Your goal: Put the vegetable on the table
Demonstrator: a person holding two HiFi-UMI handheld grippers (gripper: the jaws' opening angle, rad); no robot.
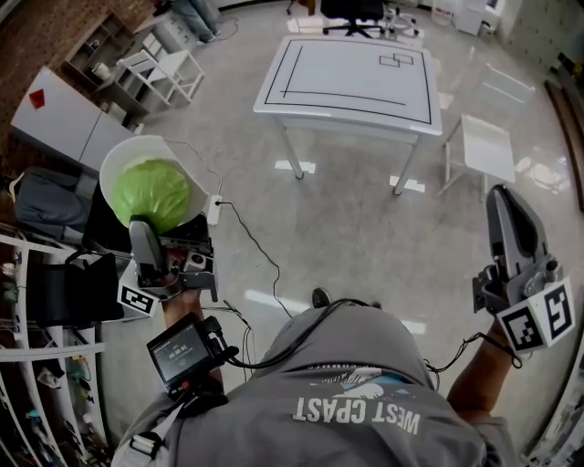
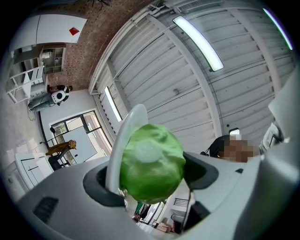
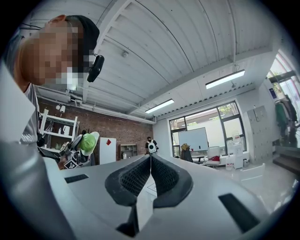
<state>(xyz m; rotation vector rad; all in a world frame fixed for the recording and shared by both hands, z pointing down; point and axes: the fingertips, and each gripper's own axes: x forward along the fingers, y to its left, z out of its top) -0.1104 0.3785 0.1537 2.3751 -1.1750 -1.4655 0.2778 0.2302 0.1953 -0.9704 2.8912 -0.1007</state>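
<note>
A round green cabbage [image 1: 151, 191] sits in a white bowl [image 1: 123, 155] held up over the floor at the left. My left gripper [image 1: 146, 239] points upward and is shut on the cabbage [image 2: 151, 161]. The bowl's thin wall [image 2: 123, 140] is pinched against its left jaw. The same cabbage [image 3: 87, 142] shows small in the right gripper view. My right gripper [image 1: 511, 212] is raised at the right, shut and empty, its pads [image 3: 140, 177] meeting. The white table [image 1: 356, 87] with black lines stands ahead, several steps away, its top bare.
Metal shelving [image 1: 36, 301] and a grey cabinet [image 1: 64, 119] line the left side. A white rack [image 1: 164, 73] stands far left, a white chair [image 1: 488, 146] right of the table, a black office chair [image 1: 356, 14] beyond it. A cable [image 1: 260, 255] trails over the glossy floor.
</note>
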